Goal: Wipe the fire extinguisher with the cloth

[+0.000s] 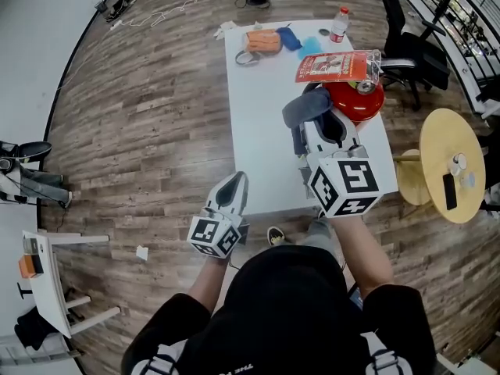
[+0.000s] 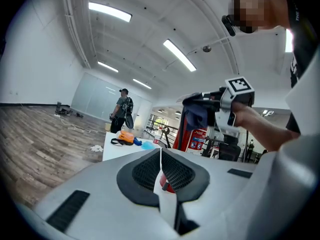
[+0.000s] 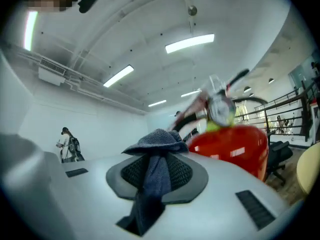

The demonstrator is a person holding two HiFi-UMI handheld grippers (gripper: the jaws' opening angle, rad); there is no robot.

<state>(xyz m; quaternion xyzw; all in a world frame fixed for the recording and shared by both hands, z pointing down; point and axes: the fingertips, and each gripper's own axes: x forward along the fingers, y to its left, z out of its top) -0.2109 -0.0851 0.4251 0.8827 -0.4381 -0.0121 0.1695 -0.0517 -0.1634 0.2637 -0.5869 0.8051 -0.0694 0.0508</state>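
Observation:
A red fire extinguisher [image 1: 355, 92] stands on the white table [image 1: 258, 123] near its right edge; its top with gauge and handle fills the right gripper view [image 3: 230, 139]. My right gripper [image 1: 319, 114] is raised beside the extinguisher's left side, shut on a grey-blue cloth [image 1: 306, 106] that bunches at the jaw tips and hangs between them [image 3: 156, 156]. My left gripper [image 1: 231, 191] hangs off the table's near left corner, shut with nothing in it. In the left gripper view the cloth [image 2: 197, 111] and extinguisher [image 2: 192, 131] show ahead.
At the table's far end lie an orange item [image 1: 262, 41], blue things [image 1: 301, 43] and a bottle [image 1: 338, 24]. A round wooden side table [image 1: 451, 162] stands to the right, an office chair [image 1: 406, 45] behind it. A person [image 2: 122, 109] stands far off.

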